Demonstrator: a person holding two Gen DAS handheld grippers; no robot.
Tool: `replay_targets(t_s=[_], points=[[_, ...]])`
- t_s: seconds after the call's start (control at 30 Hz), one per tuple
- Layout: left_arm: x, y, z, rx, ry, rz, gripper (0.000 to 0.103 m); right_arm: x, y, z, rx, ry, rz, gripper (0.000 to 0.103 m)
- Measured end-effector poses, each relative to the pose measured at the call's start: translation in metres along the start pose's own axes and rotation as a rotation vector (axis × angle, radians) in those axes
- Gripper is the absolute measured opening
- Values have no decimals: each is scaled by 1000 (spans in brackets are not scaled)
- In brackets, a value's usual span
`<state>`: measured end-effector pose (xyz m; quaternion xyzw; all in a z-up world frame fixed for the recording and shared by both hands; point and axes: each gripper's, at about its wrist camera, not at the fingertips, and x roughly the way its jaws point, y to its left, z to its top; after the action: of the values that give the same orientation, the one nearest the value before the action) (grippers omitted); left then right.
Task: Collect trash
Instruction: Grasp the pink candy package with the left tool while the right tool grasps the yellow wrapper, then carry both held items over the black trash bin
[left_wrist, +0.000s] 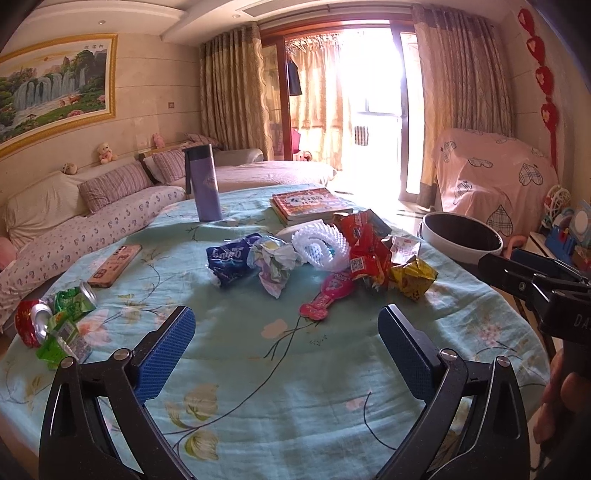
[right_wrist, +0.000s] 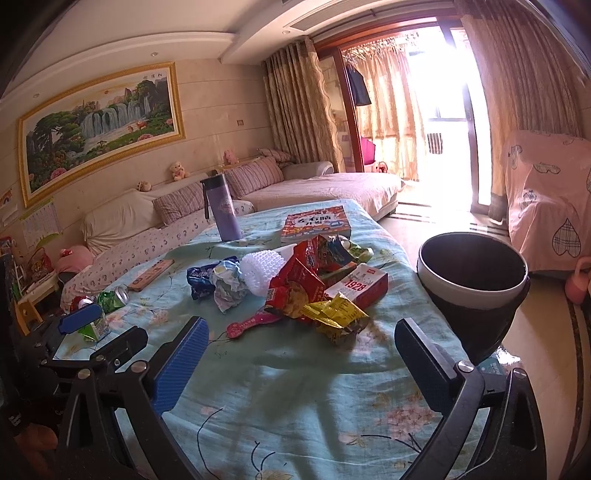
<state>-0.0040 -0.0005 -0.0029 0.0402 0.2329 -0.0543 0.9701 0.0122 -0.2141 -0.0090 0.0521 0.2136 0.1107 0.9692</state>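
You are holding the left tool (left_wrist: 286, 334) wide open above the floral light-blue tabletop (left_wrist: 258, 369), gripping and touching nothing. You are holding the right tool (right_wrist: 301, 356) just as wide open, also empty. The heap of crumpled snack wrappers (right_wrist: 295, 284) is lying ahead of both tools, mid-tabletop. The round black-and-white trash bin (right_wrist: 472, 273) is standing just beside the tabletop's right edge.

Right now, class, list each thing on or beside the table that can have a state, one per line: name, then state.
left gripper: open, empty
right gripper: open, empty
trash bin: open, looks empty
purple bottle: upright, lid on
red can: crushed, lying down
green can: crushed, lying down
blue wrapper: crumpled
books: closed, stacked
phone: lying flat
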Motion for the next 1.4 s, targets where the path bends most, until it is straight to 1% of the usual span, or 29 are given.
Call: replay_targets(t_s=[0.1,0.13,0.23,0.3,0.33,0.47,0.63,0.7,0.77,0.8,0.87,0.9,0.93,0.97,1.0,1.07,1.1,1.13,1.17,1.23,1.4], points=[[15,-3,0,15,30,-18,97,11,-8,0,19,28,3,95],[21,-4,0,25,43,-19,96,14,-9,-1,32,21,10,93],[40,-5,1,48,79,-37,92,27,-16,-2,58,60,16,88],[53,-4,4,55,105,-53,88,37,-21,-3,81,91,30,88],[60,-4,6,59,119,-61,88,41,-22,-4,93,91,38,88],[93,-6,14,81,182,-97,86,63,-31,-1,102,160,39,88],[136,-12,16,120,289,-133,84,90,-39,0,97,223,39,87],[152,-14,15,124,342,-159,84,100,-43,0,87,264,34,87],[165,-16,14,133,376,-163,84,110,-45,-1,83,298,31,81],[169,-19,14,145,384,-158,84,115,-48,-2,86,314,35,79],[177,-24,15,174,388,-156,84,121,-51,-3,98,338,47,69],[181,-28,14,191,395,-153,84,124,-53,-3,86,355,37,67],[183,-31,14,206,405,-148,78,125,-53,-3,78,363,35,65],[186,-34,12,215,417,-154,69,125,-53,-3,76,361,40,61],[186,-33,13,206,414,-178,65,124,-52,-3,75,358,47,58],[187,-33,14,201,422,-227,35,121,-51,-3,83,347,66,45],[184,-35,13,208,420,-234,30,120,-51,-3,90,344,77,41],[182,-38,13,224,414,-223,22,119,-51,-3,98,341,83,40],[179,-40,11,238,408,-214,22,116,-51,-3,102,340,85,37],[172,-41,8,240,402,-211,21,113,-52,-3,100,340,88,36],[141,-23,1,136,399,-257,21,96,-50,-6,99,329,101,35]])
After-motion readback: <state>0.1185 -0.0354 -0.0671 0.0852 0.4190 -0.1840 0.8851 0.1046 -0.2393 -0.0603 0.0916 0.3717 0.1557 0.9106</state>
